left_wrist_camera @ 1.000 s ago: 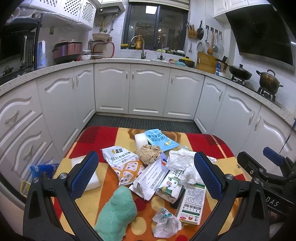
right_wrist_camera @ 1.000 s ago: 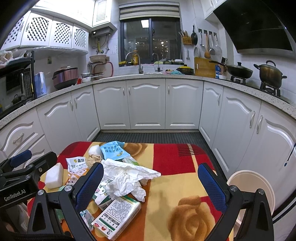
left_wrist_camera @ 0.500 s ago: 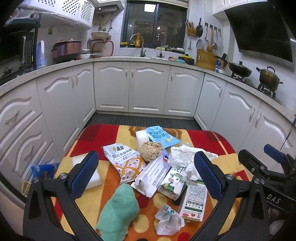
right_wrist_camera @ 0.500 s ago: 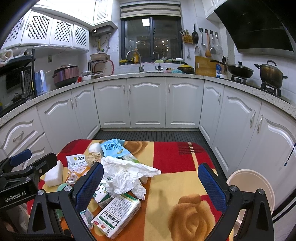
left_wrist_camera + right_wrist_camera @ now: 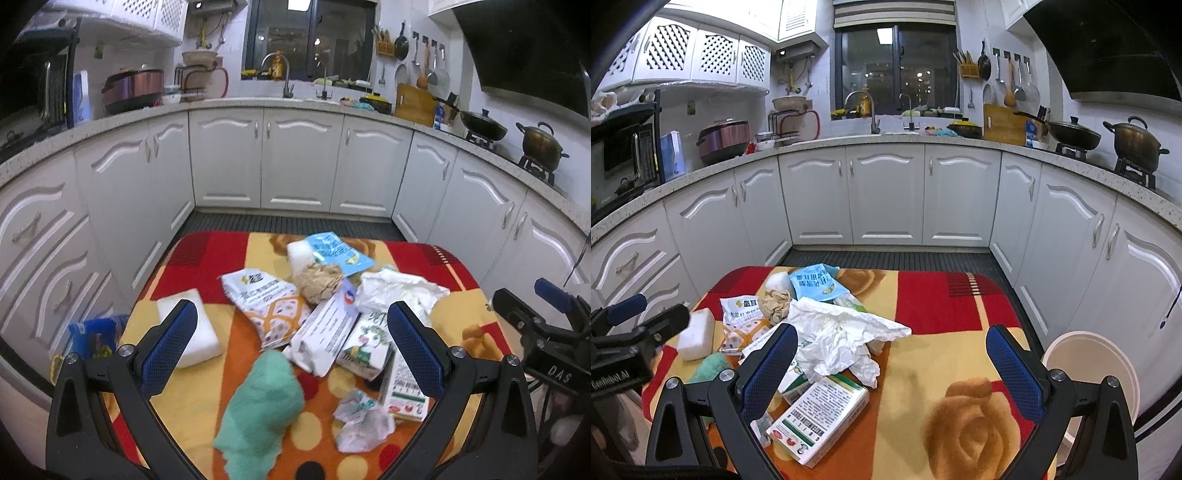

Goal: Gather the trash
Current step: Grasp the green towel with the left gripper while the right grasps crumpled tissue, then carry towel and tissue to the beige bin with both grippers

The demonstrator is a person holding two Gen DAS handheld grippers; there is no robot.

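Note:
Trash lies piled on a red and yellow cloth-covered table (image 5: 207,258): a crumpled white tissue (image 5: 842,332), a blue packet (image 5: 332,253), a white and orange snack bag (image 5: 266,299), a brown paper ball (image 5: 319,280), a milk carton (image 5: 365,347), a flat printed box (image 5: 820,421) and a small crumpled wrapper (image 5: 362,421). My left gripper (image 5: 291,343) is open and empty above the pile's near side. My right gripper (image 5: 890,365) is open and empty, over the table to the right of the pile.
A green cloth (image 5: 258,406) and a white sponge block (image 5: 192,332) lie on the table's left part. A round cream bin (image 5: 1097,369) stands on the floor right of the table. White cabinets ring the room. A blue bag (image 5: 96,336) sits left of the table.
Both grippers have moved slightly forward and down toward the table; the pile looks a little nearer. Nothing was picked up and both stay open.

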